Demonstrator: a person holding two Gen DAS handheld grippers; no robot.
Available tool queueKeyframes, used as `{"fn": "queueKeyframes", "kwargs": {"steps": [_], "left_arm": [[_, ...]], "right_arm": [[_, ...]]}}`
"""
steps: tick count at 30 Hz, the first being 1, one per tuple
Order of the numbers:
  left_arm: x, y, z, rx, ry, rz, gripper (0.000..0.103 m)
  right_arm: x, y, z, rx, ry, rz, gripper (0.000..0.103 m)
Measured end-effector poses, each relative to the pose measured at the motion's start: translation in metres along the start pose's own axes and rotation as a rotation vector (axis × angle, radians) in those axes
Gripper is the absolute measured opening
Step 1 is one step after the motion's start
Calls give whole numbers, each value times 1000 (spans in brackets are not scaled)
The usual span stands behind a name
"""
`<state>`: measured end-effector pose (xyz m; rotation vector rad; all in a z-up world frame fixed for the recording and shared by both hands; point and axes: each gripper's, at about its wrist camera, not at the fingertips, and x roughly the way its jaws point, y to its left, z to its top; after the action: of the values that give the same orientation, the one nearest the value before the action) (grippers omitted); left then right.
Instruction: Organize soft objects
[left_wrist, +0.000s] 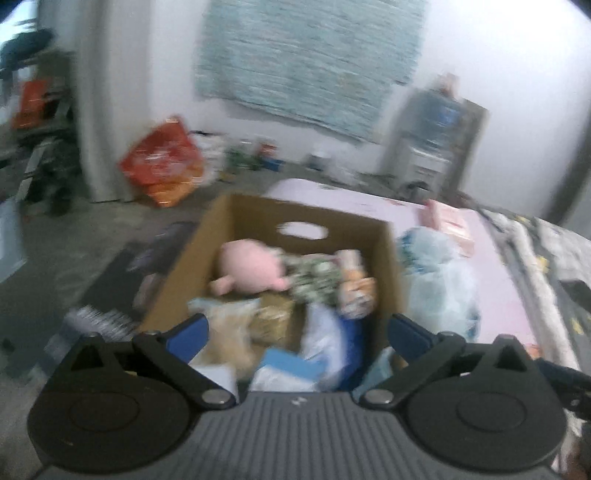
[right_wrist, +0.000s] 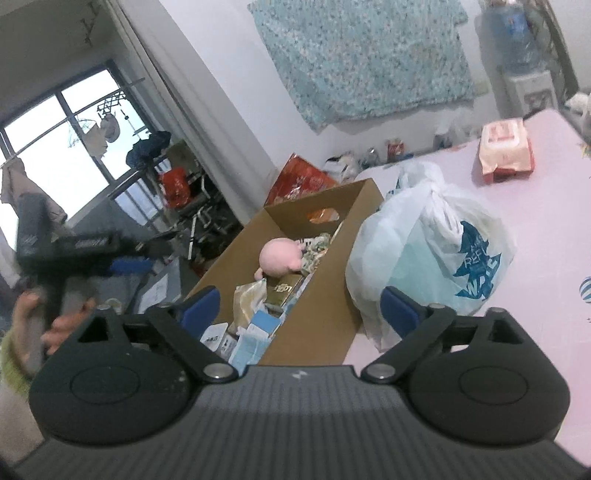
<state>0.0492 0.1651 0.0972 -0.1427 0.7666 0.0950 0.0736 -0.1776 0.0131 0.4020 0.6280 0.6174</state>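
A brown cardboard box holds a pink plush toy, a green patterned soft item and several packets and pouches. My left gripper hangs open above the box's near end, with nothing between its blue pads. In the right wrist view the same box and plush lie ahead. My right gripper is open and empty, its right finger near a knotted white plastic bag that stands against the box. The bag also shows in the left wrist view.
A pink wipes pack lies farther back on the pink tabletop. A hand grips the other tool's dark body at the left. Red bags, clutter and a water dispenser line the far wall.
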Motion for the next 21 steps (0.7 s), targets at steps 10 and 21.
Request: {"fn": "queueKeyframes", "kwargs": {"steps": [10, 21], "left_arm": [[-9, 10, -76, -77, 31, 126, 103], [-29, -9, -110, 97, -24, 200, 103]], "right_arm": [[5, 63, -58, -150, 4, -209, 102], [-11, 93, -88, -270, -10, -438, 102]]}}
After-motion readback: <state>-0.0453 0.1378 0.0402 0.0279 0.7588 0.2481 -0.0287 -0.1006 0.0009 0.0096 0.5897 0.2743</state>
